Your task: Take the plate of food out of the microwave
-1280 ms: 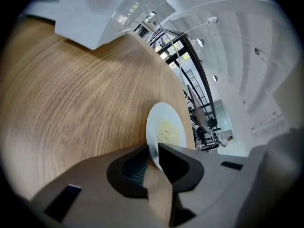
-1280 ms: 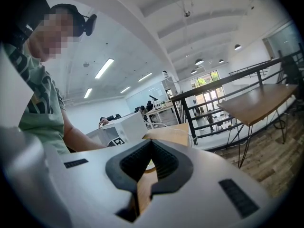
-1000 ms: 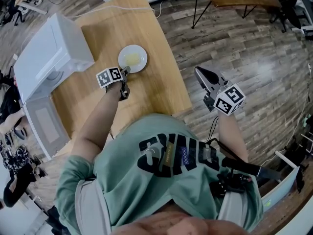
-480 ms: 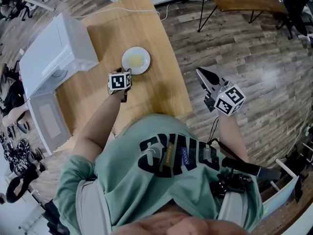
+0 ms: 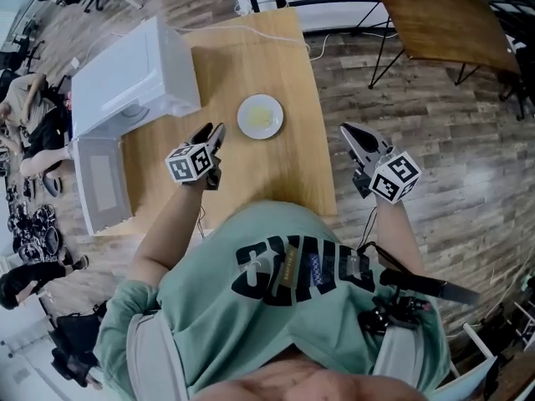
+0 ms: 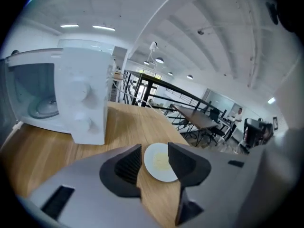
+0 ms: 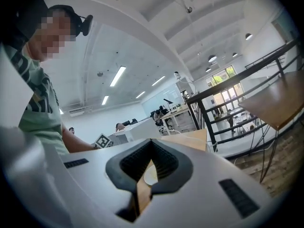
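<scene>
Floor (image 5: 435,140): lay in grey-brown wood planks.
Surface (image 5: 251,73): was pale wood.
Second table (image 5: 443,23): stood well apart, dark-topped, black-legged.
Ceiling (image 6: 190,13): was white, strip lights (image 6: 104,28) lit.

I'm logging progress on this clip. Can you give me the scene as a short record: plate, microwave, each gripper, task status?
plate: white plate of pale yellow food, resting on the wooden table, outside the microwave
microwave: microwave on the table's left part, door swung open
left gripper: left gripper above the table near the plate, jaws apart, just been opening, nothing between them
right gripper: right gripper by the table's right edge, jaws shut, empty
task status: plate already out
</scene>
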`<state>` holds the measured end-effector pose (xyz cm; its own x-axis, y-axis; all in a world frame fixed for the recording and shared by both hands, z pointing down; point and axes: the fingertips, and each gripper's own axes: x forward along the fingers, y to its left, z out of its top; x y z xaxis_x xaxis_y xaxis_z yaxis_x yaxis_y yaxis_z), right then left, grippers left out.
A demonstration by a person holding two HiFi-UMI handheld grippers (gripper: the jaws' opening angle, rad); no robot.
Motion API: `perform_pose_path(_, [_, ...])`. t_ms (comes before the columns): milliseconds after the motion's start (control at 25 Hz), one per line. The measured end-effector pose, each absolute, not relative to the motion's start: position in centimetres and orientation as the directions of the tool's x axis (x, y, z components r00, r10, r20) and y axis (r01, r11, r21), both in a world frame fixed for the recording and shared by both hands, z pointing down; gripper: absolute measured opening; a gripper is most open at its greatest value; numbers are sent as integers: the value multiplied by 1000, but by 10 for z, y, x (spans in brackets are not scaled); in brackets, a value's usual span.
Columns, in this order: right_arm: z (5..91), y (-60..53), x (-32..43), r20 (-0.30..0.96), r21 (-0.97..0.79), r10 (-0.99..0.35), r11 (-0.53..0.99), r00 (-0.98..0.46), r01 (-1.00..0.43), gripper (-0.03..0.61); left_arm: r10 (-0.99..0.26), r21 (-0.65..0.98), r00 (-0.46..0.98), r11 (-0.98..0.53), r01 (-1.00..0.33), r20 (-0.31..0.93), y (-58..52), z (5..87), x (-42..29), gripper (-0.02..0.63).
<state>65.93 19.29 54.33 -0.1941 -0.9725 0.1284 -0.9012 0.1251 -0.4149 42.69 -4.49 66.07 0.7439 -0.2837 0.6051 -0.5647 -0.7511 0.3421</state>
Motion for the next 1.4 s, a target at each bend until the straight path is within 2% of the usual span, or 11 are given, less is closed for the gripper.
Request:
perform_pose_path(120, [537, 175, 651, 113, -409, -966, 169, -234, -897, 6, -308, 405, 787, -724, -559, 535, -49, 630, 401, 174])
perform_pose_path(280, [522, 144, 625, 99, -397, -951, 234, -294, -888, 6, -383, 419, 806, -707, -571, 452, -64, 588, 356, 7])
perform_pose_path(520, [502, 98, 574, 92, -366, -931, 298, -353, -882, 6, -418, 428, 858, -745, -511, 298, -87, 538, 301, 5])
perform_pose_path(880, [482, 32, 448, 141, -324, -908, 335, -395, -885, 6, -353, 468, 928, -804, -367, 122, -121, 488, 215, 5])
perform_pose_path(1160, [461, -3, 364, 133, -335, -917, 316, -377, -888, 6, -243, 436, 965, -861, -261, 98, -113, 473, 142, 5])
perform_pose_path(1400, [452, -9, 327, 112, -377, -910, 334, -400, -864, 6, -264, 407, 960, -869, -281, 99, -115, 467, 91, 5])
